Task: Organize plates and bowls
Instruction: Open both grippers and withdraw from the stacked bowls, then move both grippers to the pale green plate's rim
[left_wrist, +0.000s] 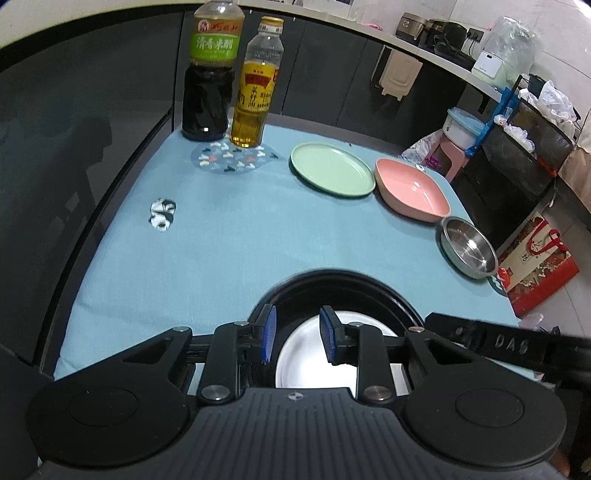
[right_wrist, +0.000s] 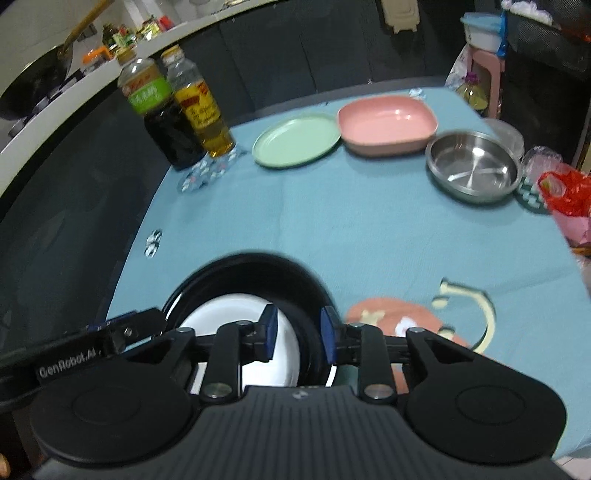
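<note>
A black plate (left_wrist: 332, 284) sits at the near edge of the blue-clothed table (left_wrist: 221, 229), with a white plate (left_wrist: 306, 358) lying in it. My left gripper (left_wrist: 298, 334) is open at the black plate's left rim, its pads touching nothing. My right gripper (right_wrist: 299, 334) is open too, and the black plate's (right_wrist: 258, 269) right rim runs between its fingers without being pressed. Further back stand a green plate (left_wrist: 330, 168), a pink square dish (left_wrist: 412, 190) and a steel bowl (left_wrist: 467, 251) in a row.
Two sauce bottles (left_wrist: 208, 74) stand on a patterned coaster (left_wrist: 229, 157) at the table's far left. A red bag (right_wrist: 565, 192) and a small patterned mat (right_wrist: 532, 195) sit by the steel bowl (right_wrist: 472, 166). Dark cabinets and a cluttered counter lie beyond.
</note>
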